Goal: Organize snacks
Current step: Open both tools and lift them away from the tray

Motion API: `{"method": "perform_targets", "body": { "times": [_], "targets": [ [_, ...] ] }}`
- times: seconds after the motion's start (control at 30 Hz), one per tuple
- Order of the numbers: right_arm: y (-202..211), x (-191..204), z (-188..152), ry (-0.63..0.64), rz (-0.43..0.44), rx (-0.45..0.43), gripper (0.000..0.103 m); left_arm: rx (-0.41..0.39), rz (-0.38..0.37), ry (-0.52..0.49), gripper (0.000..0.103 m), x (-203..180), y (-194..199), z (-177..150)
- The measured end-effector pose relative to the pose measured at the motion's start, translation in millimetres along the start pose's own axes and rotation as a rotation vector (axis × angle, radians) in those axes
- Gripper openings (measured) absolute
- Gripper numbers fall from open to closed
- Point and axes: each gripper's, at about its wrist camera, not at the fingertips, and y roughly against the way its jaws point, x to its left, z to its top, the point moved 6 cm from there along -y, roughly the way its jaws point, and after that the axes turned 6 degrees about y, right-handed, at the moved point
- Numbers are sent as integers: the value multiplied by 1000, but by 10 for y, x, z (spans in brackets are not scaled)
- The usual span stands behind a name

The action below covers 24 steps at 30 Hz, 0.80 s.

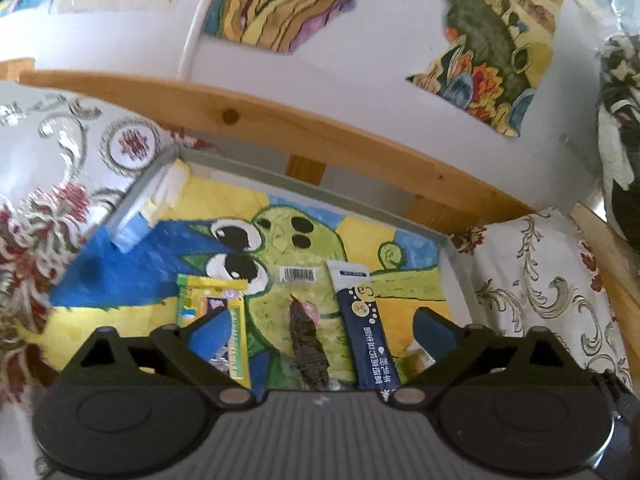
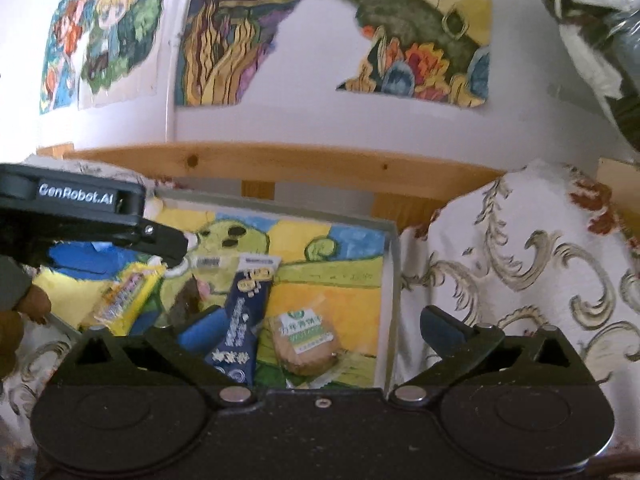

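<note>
- Hard-to-see stuff first: the left tongs point(image 1: 322, 330) are hanging low over the tray point(image 1: 256, 178), so their own body is cutting off the near ends of everything. The bottom of the yellow packet point(image 1: 214, 320), the clear packet with the dark strip point(image 1: 306, 340) and the navy stick point(image 1: 366, 320) are all running under the housing.
- In the left wrist view the round biscuit pack point(image 1: 416, 362) is only peeking out as a sliver beside the right-hand pad. The right wrist view is showing it properly point(image 2: 306, 340).
- The print on the packs is too blurry for me to read, apart from a barcode on the clear one.
- Count: I'm seeing four snacks, all lying in the one shallow tray with the green cartoon painted on its floor. That's one yellow packet, one clear packet, one navy stick and one biscuit pack. The first three are lying side by side, the biscuit just right of the navy stick.
- The tray is sitting on a floral cloth point(image 2: 520, 264), with a wooden rail point(image 1: 320, 128) behind it and paintings on the wall.
- Left tongs: jaws spread wide, gripping nothing, pointing down at the clear packet.
- Right tongs point(image 2: 320, 330): also spread wide with nothing between them, one blue pad point(image 2: 202, 330) over the tray, the other over the cloth past the tray's right wall.
- A bit of hand point(image 2: 34, 304) is showing at the left edge, under the left unit's body.
</note>
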Motion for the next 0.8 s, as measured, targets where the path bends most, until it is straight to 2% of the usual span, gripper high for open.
{"method": "perform_targets", "body": {
  "times": [0.43, 0.67, 0.8],
  "targets": [
    [838, 85, 163, -4, 23, -63, 102, -78, 74, -50, 103, 4, 898, -105],
    [1401, 198, 11, 33, 23, -77, 102, -100, 137, -82, 103, 44, 1422, -382],
    [1671, 248, -167, 35, 42, -76, 102, -77, 134, -108, 103, 51, 1638, -576]
  ]
}}
